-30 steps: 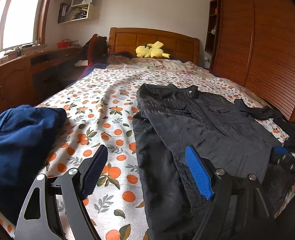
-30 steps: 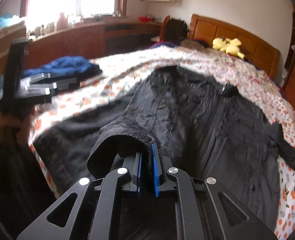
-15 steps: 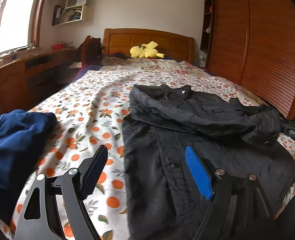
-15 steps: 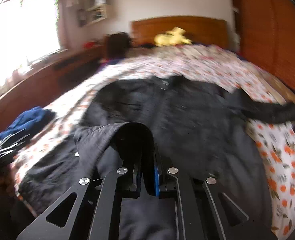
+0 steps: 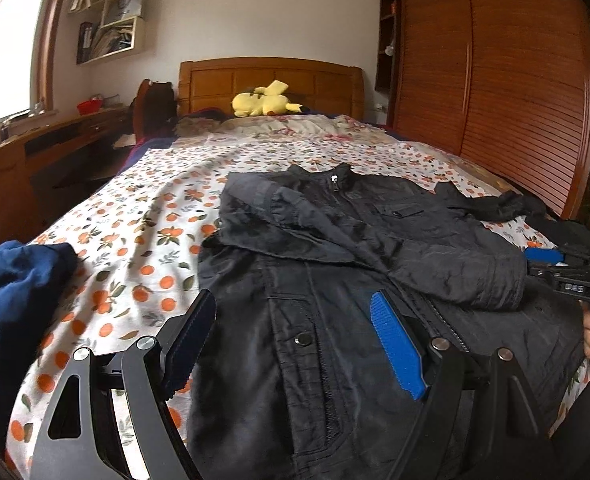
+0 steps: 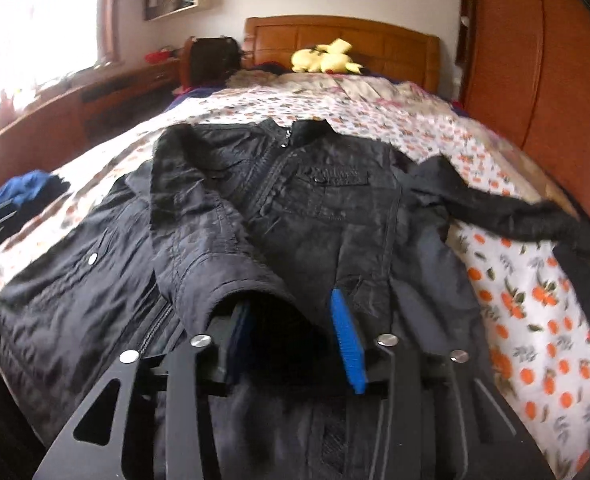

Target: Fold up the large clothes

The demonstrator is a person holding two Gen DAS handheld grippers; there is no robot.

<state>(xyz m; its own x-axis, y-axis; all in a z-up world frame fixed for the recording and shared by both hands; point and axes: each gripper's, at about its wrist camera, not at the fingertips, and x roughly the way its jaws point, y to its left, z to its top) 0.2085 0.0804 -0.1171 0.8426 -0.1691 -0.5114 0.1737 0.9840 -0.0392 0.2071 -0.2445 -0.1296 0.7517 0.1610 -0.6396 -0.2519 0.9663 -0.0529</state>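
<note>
Lying across black jacket [image 6: 315, 216], folded sleeve [image 6: 215, 248]; both claws [image 5: 291, 344] [image 6: 295, 340] apart, empty.

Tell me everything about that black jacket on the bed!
The black jacket lies front-up on the orange-flowered bedsheet, zipped to its collar, with buttoned chest pockets. The fabric looks slightly shiny and wrinkly. One sleeve is folded across its front; the other trails sideways. The right tool sits open at the folded sleeve's cuff.

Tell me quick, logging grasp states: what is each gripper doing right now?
Left gripper: open, holding nothing.
Right gripper: open, fingers astride the folded sleeve cuff.
</note>
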